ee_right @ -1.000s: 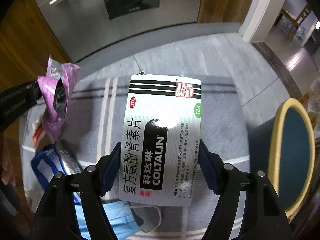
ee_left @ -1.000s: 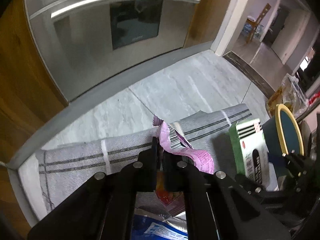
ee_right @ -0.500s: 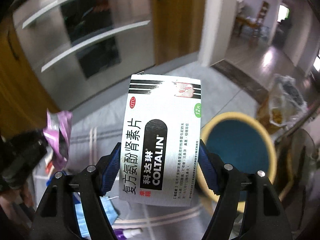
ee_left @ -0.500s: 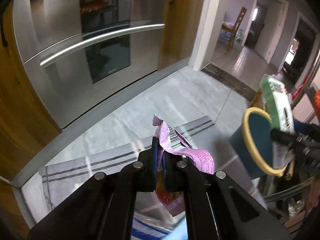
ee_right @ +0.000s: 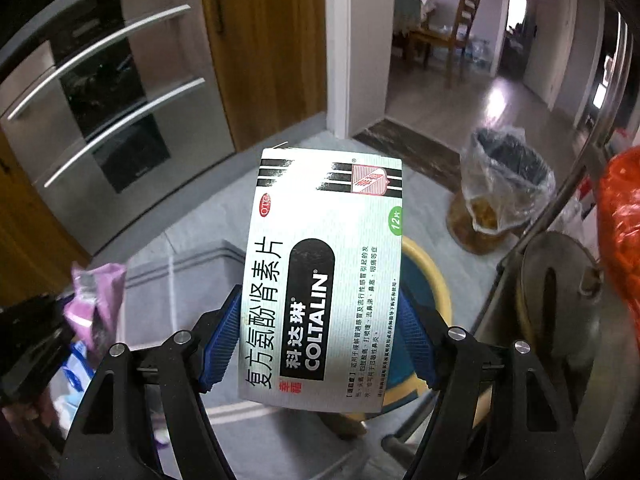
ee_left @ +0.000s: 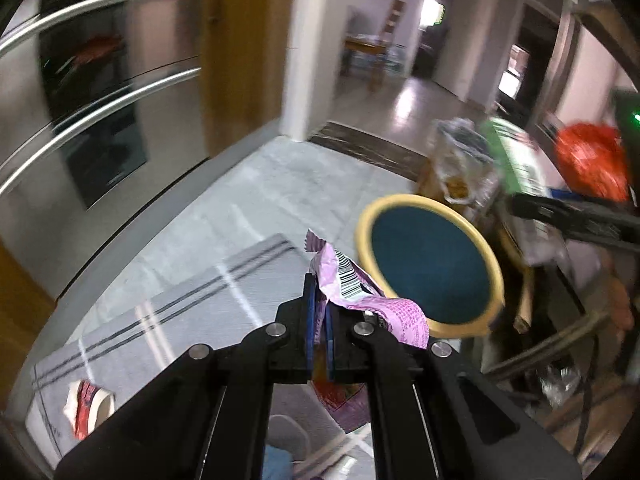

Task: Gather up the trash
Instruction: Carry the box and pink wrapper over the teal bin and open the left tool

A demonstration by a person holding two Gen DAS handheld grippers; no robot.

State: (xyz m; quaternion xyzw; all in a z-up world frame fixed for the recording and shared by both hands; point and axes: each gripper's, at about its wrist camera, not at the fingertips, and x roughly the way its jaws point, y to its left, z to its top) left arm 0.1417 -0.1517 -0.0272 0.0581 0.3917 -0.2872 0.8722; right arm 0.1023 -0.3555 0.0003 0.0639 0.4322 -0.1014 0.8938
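Left gripper (ee_left: 319, 322) clamped on one pink wrapper (ee_left: 360, 296), right gripper (ee_right: 320, 340) clamped on one medicine box (ee_right: 324, 276) — one yellow-rimmed bin (ee_left: 430, 268), one striped mat (ee_left: 192, 304), two oven handles.

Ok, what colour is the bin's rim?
Yellow rim, dark teal inside; clearest in the left wrist view.

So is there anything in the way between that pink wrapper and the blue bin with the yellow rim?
Nothing visible. The pink wrapper, pinched in the left tongs, hangs beside the bin, whose open mouth looks clear. The medicine box in the right tongs is off to the side.
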